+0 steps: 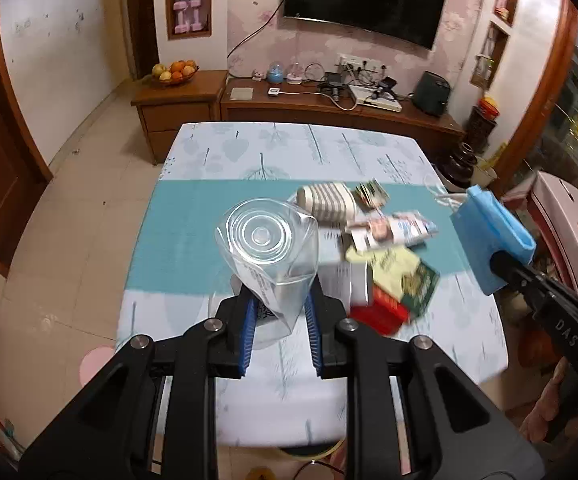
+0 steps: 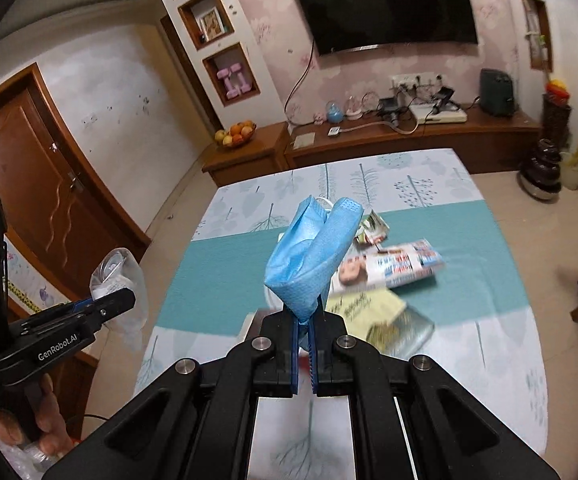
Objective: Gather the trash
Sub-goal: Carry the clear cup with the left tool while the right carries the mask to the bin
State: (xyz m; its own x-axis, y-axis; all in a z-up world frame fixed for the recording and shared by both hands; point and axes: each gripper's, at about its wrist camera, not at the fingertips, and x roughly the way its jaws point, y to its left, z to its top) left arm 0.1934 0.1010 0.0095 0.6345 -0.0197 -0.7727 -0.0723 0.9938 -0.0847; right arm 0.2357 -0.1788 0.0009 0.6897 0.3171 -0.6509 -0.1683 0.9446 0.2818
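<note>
Left gripper [image 1: 279,308] clamps a clear plastic cup [image 1: 267,248] projecting ahead; right gripper [image 2: 304,330] pinches a blue face mask [image 2: 313,254] rising above its fingertips.

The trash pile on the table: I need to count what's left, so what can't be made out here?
- Left wrist view: red packet is motion-blurred, its print unreadable.
- Left wrist view: clear plastic cup covers the cloth behind.
- Right wrist view: blue face mask hides the striped paper cup.

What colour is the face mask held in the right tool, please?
Light blue; the face mask shows best in the right wrist view.
</note>
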